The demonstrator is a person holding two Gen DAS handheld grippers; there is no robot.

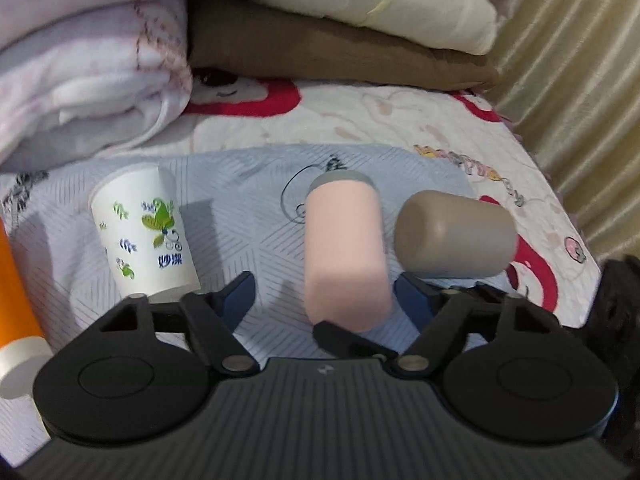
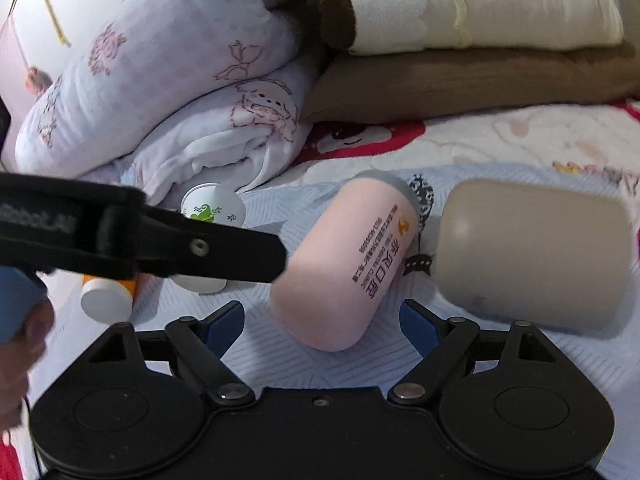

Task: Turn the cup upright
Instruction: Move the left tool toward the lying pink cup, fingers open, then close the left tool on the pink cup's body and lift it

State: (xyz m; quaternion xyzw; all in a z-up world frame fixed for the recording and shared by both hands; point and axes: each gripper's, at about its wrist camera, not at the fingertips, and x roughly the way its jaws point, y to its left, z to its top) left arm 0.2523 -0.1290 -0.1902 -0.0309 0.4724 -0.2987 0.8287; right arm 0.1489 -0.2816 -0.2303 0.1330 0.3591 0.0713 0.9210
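A pink cup (image 1: 344,256) with a grey rim lies on its side on the pale blue cloth (image 1: 248,208), its base toward me. It also shows in the right wrist view (image 2: 344,264), with printed text. My left gripper (image 1: 324,296) is open, and the pink cup's near end lies between its blue-padded fingers (image 1: 236,296). My right gripper (image 2: 322,324) is open, with the cup's base just ahead between its fingers (image 2: 416,324). A taupe cup (image 1: 452,232) lies on its side to the right, also in the right wrist view (image 2: 532,252).
A white paper cup (image 1: 144,236) with green leaf print lies on its side at left. An orange bottle with a white cap (image 1: 16,320) lies at far left. Folded quilts (image 1: 88,64) and pillows (image 1: 360,20) are stacked behind. A curtain (image 1: 580,80) hangs at right. The left gripper's body (image 2: 120,240) crosses the right wrist view.
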